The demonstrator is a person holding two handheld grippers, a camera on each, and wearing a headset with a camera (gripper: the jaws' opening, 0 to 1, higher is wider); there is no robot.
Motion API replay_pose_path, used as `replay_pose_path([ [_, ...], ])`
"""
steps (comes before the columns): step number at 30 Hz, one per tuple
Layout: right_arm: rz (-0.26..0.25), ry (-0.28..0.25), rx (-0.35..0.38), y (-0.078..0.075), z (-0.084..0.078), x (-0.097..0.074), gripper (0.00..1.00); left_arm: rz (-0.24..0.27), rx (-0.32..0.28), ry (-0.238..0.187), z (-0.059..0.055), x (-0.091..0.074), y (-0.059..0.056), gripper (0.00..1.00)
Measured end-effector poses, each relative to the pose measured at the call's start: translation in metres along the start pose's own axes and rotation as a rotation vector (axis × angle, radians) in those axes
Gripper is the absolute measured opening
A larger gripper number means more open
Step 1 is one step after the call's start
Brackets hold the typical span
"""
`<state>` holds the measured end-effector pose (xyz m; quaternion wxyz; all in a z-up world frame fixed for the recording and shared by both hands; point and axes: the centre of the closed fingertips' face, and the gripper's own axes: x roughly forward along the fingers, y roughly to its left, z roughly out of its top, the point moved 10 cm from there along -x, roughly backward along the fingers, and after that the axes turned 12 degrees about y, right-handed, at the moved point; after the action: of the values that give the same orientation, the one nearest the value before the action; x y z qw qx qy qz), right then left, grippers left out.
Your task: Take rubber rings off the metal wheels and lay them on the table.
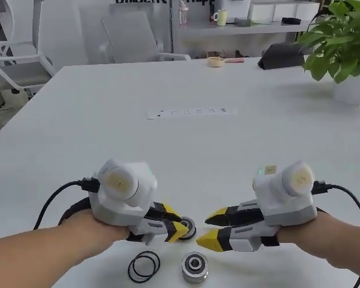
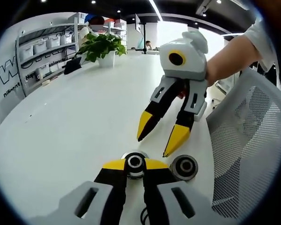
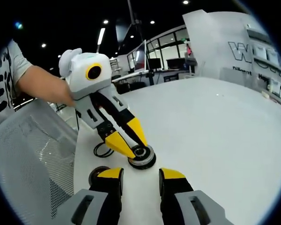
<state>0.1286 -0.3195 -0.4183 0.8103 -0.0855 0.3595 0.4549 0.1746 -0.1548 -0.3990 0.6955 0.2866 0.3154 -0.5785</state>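
My left gripper (image 1: 181, 228) is shut on a small metal wheel (image 1: 188, 227) with a dark rim, held just above the white table (image 1: 186, 150). In the left gripper view the yellow jaw tips clamp the wheel (image 2: 134, 162) from both sides. My right gripper (image 1: 209, 229) stands open right next to it, jaws pointing at the wheel without touching it. A second metal wheel (image 1: 195, 267) lies on the table near the front edge. Two thin black rubber rings (image 1: 144, 266) lie overlapping to its left. In the right gripper view the held wheel (image 3: 141, 156) sits just ahead of my open right gripper (image 3: 141, 174).
A white power strip (image 1: 192, 112) lies mid-table. A potted plant (image 1: 339, 36) stands at the far right, and a cup (image 1: 215, 60) and a dark pouch (image 1: 282, 55) at the far edge. A mesh chair (image 2: 246, 140) stands close to the table's near edge.
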Motion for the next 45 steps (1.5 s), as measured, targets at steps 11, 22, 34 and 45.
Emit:
replay_pose_path([
  [11, -0.023, 0.006, -0.024, -0.001, 0.008, 0.015, 0.27, 0.017, -0.039, -0.023, -0.002, 0.0, -0.002, 0.07],
  [22, -0.039, 0.016, -0.06, 0.002, 0.014, 0.026, 0.27, 0.023, -0.058, -0.025, -0.002, 0.001, -0.003, 0.07],
  [34, -0.042, 0.03, -0.081, 0.001, 0.013, 0.021, 0.24, 0.024, -0.064, -0.033, -0.002, 0.001, -0.004, 0.07],
  [45, -0.028, 0.041, -0.086, -0.001, 0.011, 0.018, 0.22, 0.018, -0.068, -0.034, -0.003, 0.002, -0.004, 0.07],
])
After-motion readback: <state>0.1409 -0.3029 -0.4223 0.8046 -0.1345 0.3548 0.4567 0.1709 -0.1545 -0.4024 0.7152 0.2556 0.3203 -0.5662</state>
